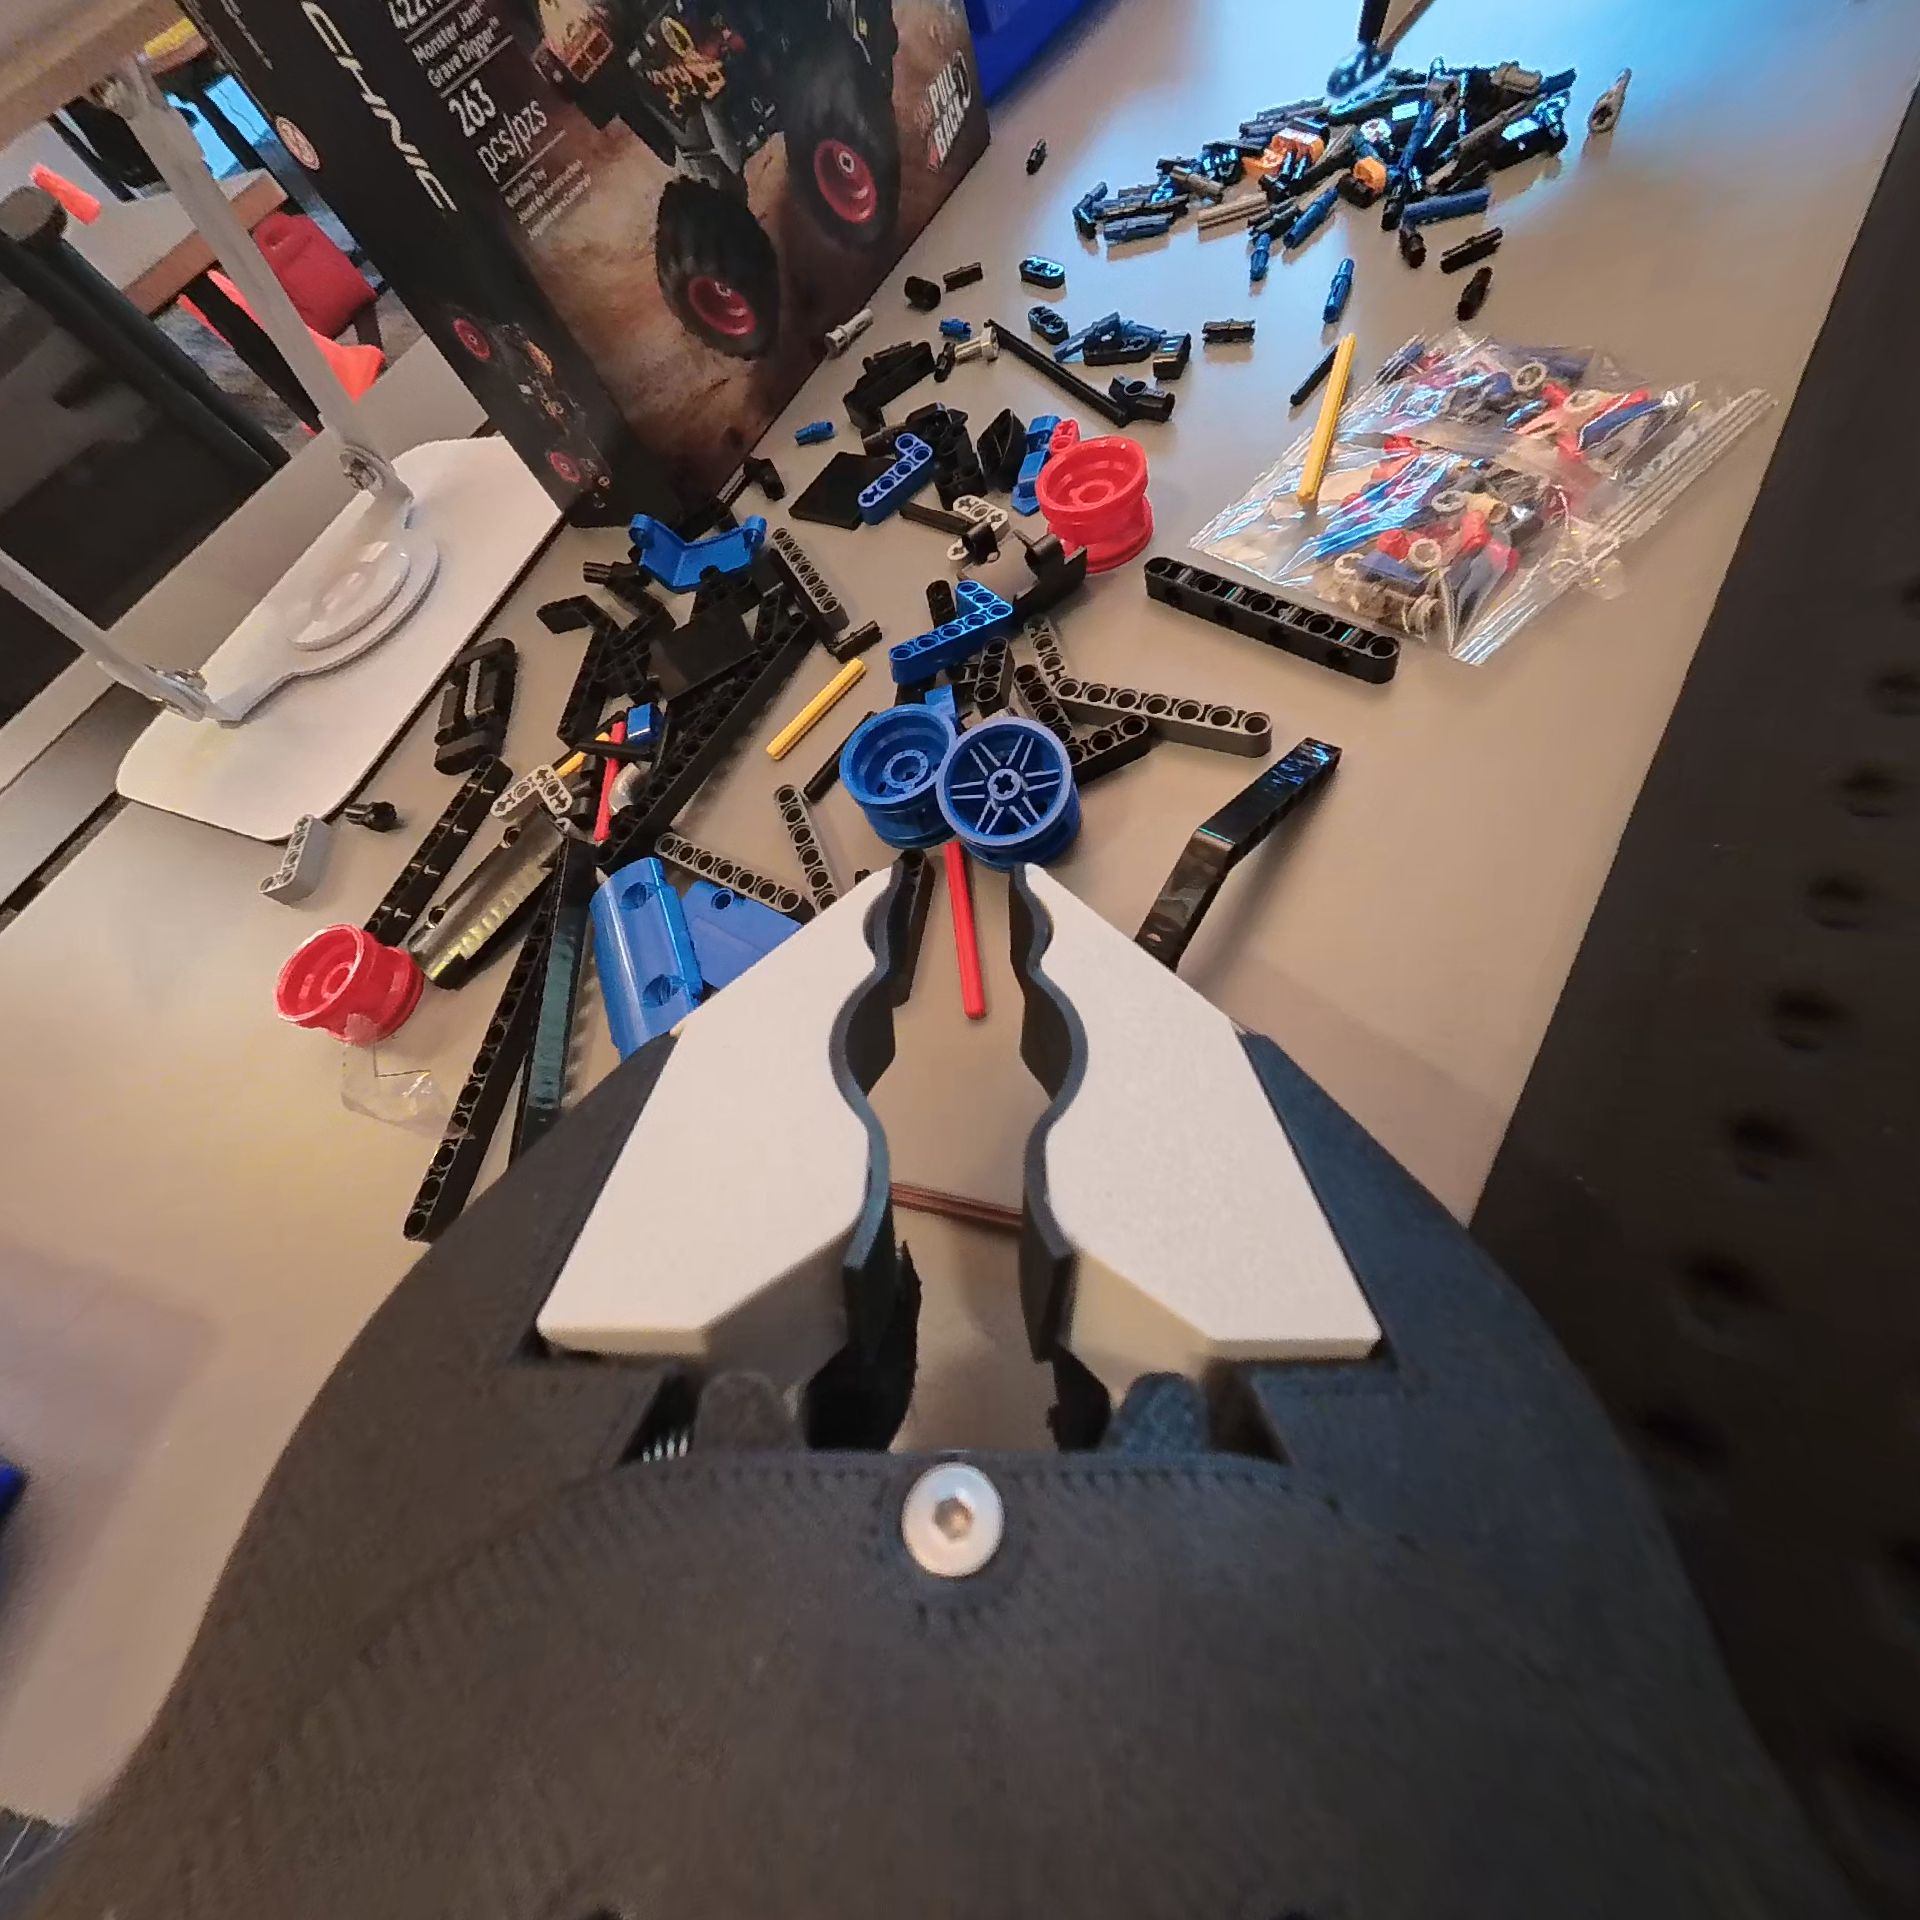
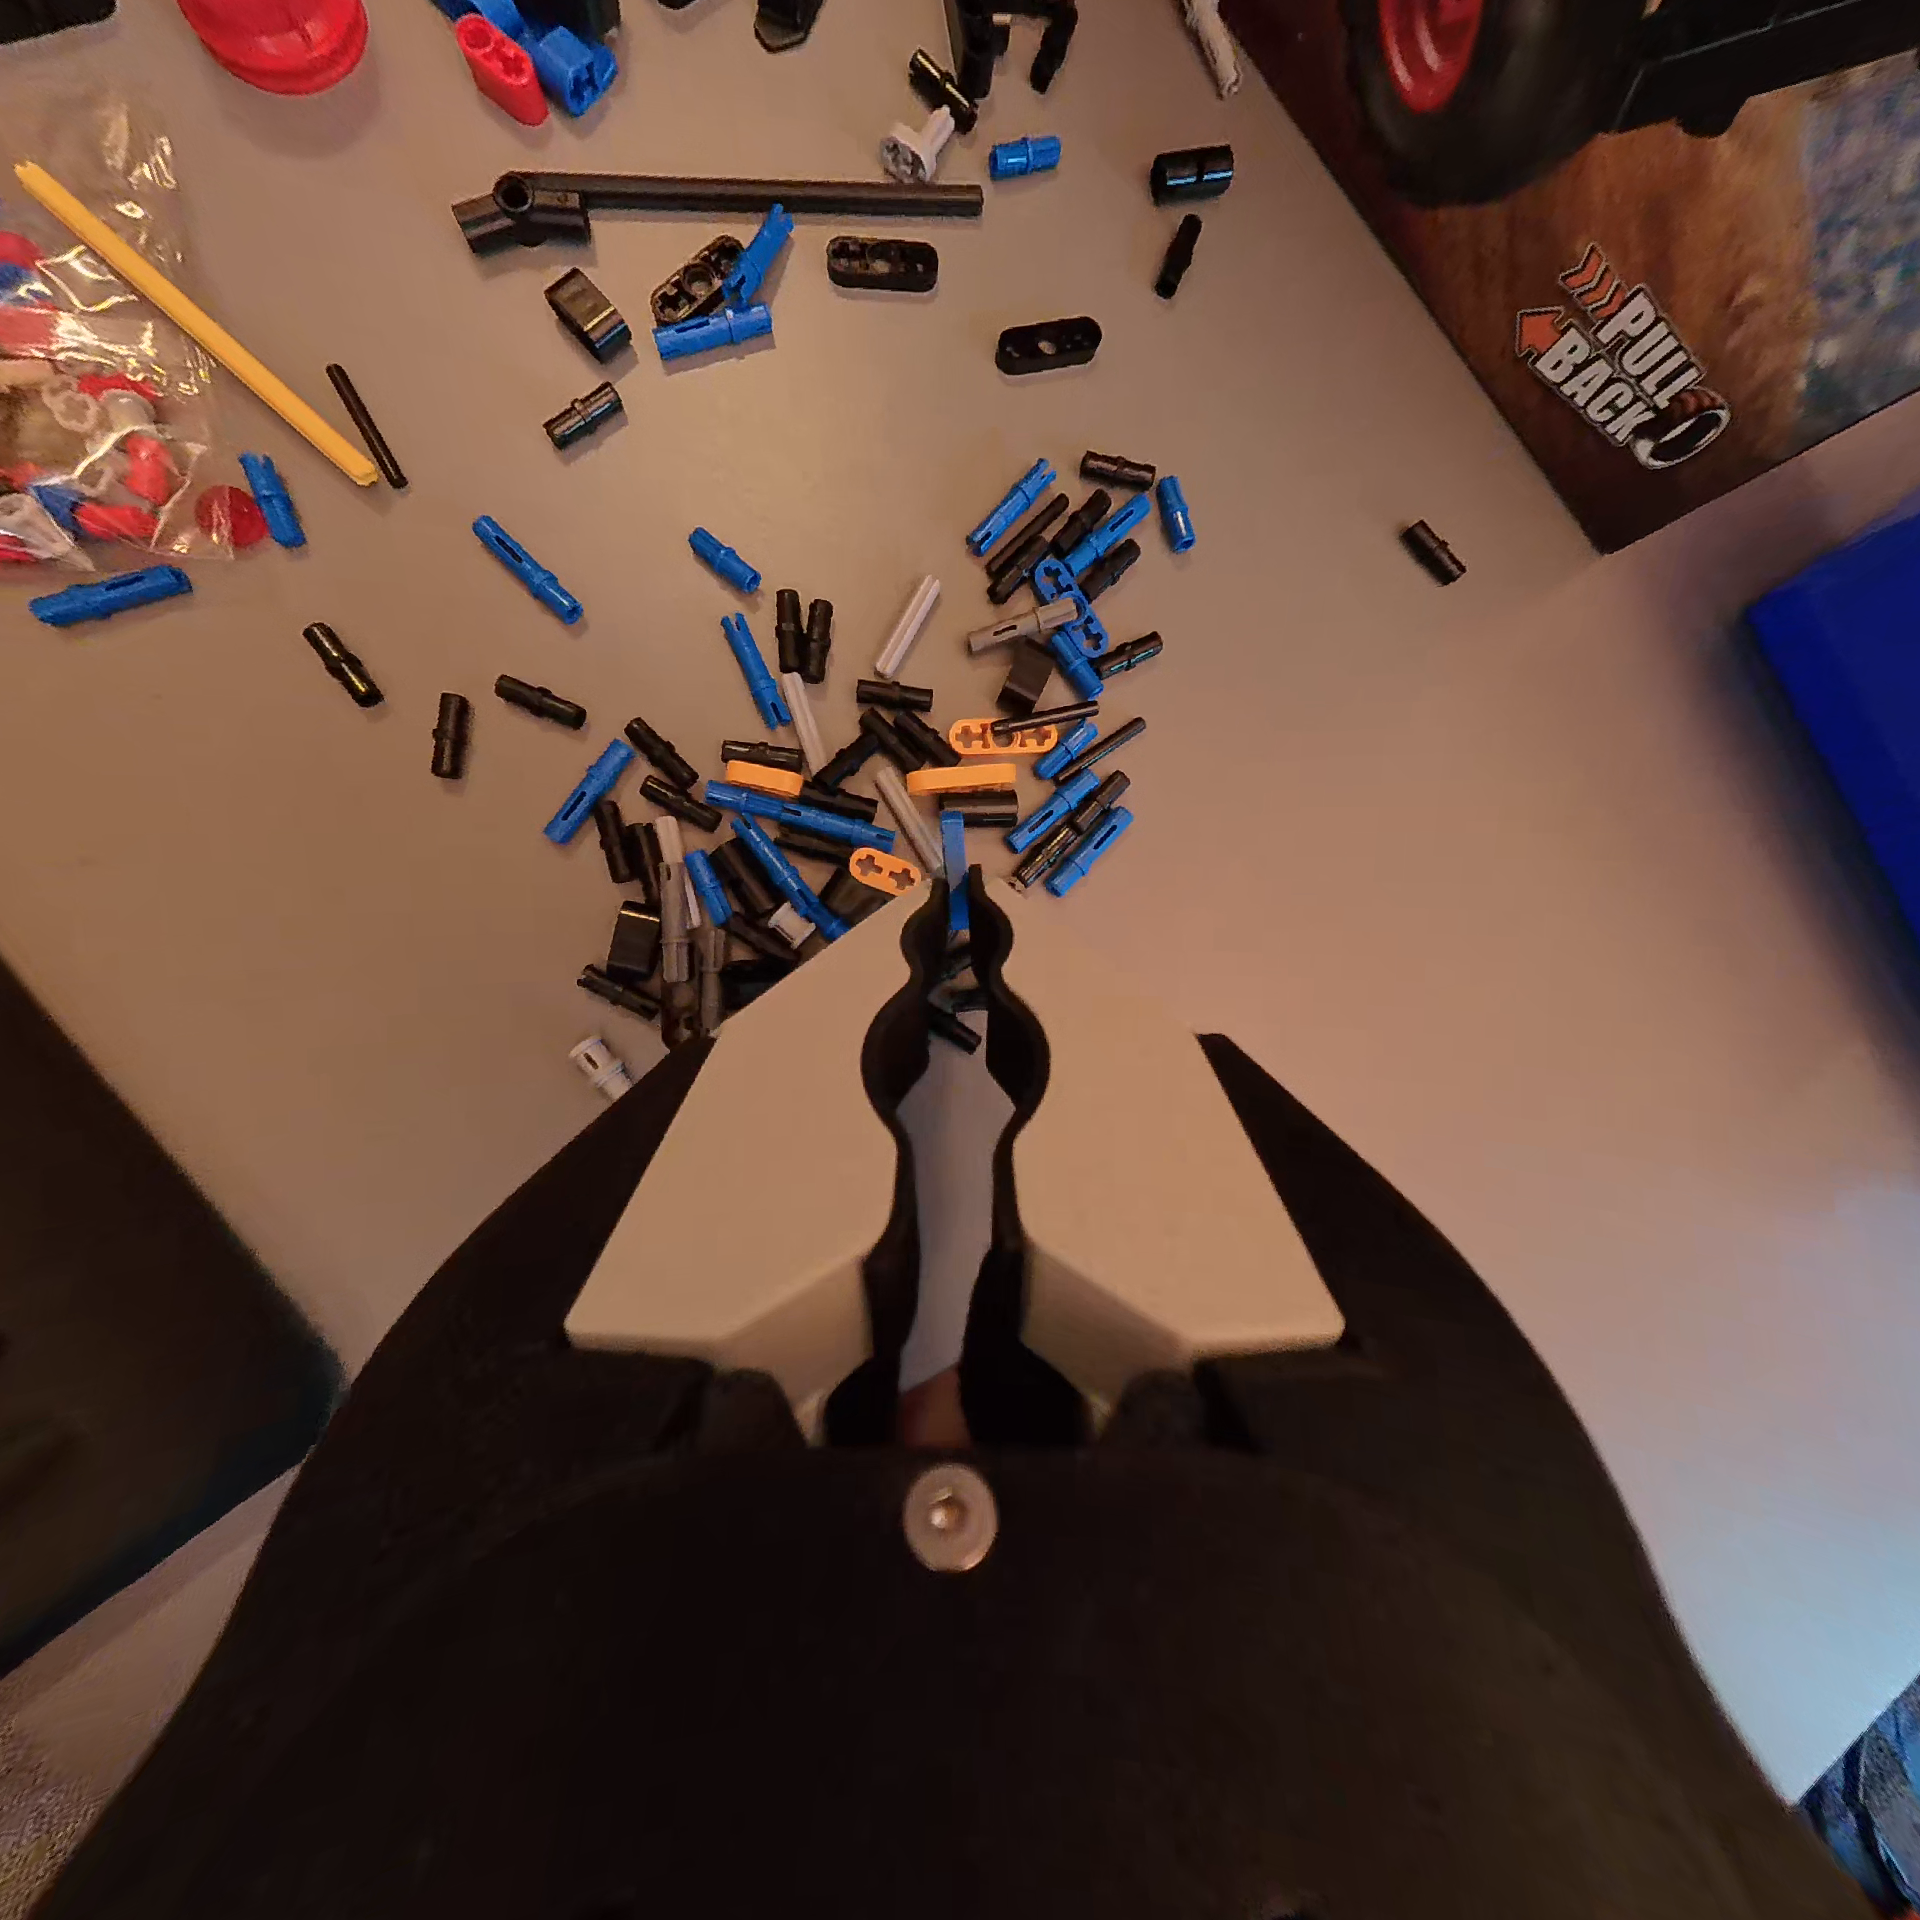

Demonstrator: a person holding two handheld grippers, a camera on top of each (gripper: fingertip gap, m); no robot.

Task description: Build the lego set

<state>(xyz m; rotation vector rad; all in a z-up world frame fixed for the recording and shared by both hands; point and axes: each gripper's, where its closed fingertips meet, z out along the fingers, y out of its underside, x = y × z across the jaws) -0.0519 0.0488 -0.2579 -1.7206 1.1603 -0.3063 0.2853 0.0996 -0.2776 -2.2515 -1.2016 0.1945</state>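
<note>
Loose Lego Technic parts lie on a grey table point(image 1: 1403, 935). My left gripper point(image 1: 958, 883) is open and empty, low over the table. A red axle point(image 1: 966, 940) lies between its fingers, and two blue wheel hubs point(image 1: 961, 784) sit just past the tips. A blue panel piece point(image 1: 639, 951) lies to its left. My right gripper point(image 2: 961, 891) is at the near edge of a pile of blue, black, grey and orange pins point(image 2: 831, 790). Its jaws are closed on a blue pin point(image 2: 954, 857) that sticks out past the tips.
The set's box point(image 1: 644, 239) stands at the back left, and also shows in the right wrist view point(image 2: 1621, 260). A clear bag of small parts point(image 1: 1475, 509) lies at the right. Two red hubs point(image 1: 1096, 499) point(image 1: 348, 982), black beams point(image 1: 1273, 618) and a white stand base point(image 1: 343, 603) are nearby. A dark perforated board point(image 1: 1766, 935) borders the table's right edge. About 35 cm separates my left fingertips from my right.
</note>
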